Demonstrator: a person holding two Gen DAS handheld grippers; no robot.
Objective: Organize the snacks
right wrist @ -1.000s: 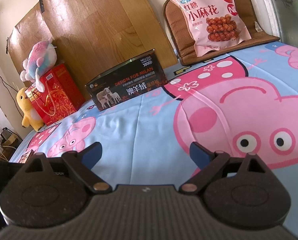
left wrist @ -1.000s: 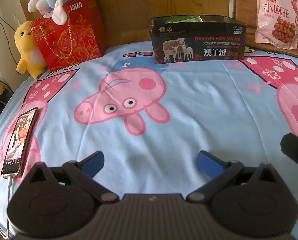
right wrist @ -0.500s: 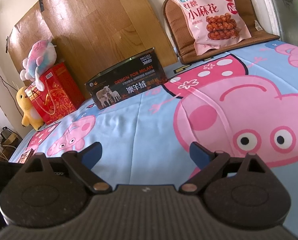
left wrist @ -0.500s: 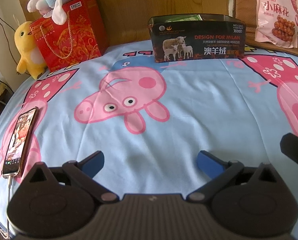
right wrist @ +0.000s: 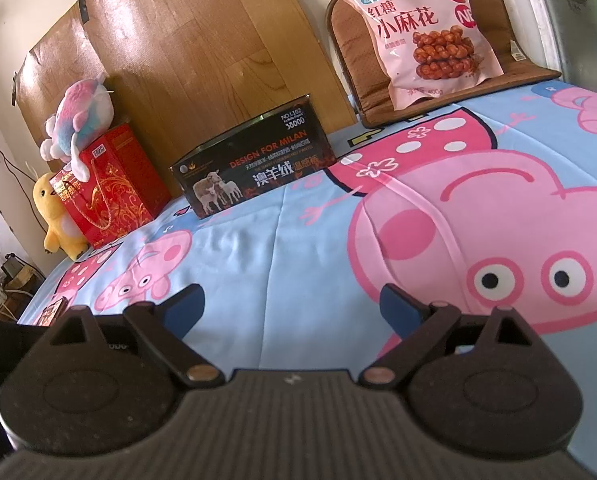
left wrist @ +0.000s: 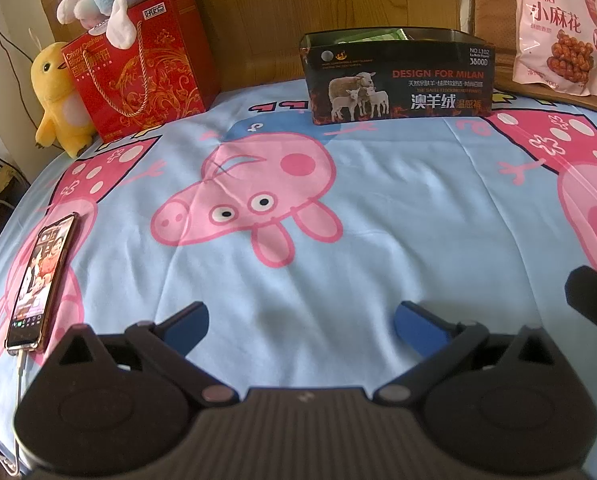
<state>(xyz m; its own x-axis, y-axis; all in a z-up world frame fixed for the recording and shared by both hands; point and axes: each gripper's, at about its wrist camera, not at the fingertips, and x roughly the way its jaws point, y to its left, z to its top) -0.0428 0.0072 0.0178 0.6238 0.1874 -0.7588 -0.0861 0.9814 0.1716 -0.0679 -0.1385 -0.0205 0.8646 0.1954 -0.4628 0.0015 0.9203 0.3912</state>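
Note:
A pink snack bag [left wrist: 558, 28] [right wrist: 422, 32] printed with fried twists leans upright on a brown cushion at the far right. A black open-topped box [left wrist: 398, 80] [right wrist: 254, 176] with sheep on its front stands at the back of the bed, something green showing inside. My left gripper [left wrist: 300, 320] hovers open over the blue cartoon bedsheet, well short of the box, with nothing between its fingers. My right gripper [right wrist: 292, 304] is open and empty too, low over the sheet, far from the bag.
A red gift bag [left wrist: 138, 68] [right wrist: 114, 184] with a pastel plush on top and a yellow chick plush [left wrist: 58, 96] stand back left. A phone [left wrist: 42, 280] with a cable lies at the left edge. A wooden board [right wrist: 186, 52] backs the bed.
Both views have shifted only slightly; the right wrist view has crept a little toward the box and snack bag. Both grippers stay open.

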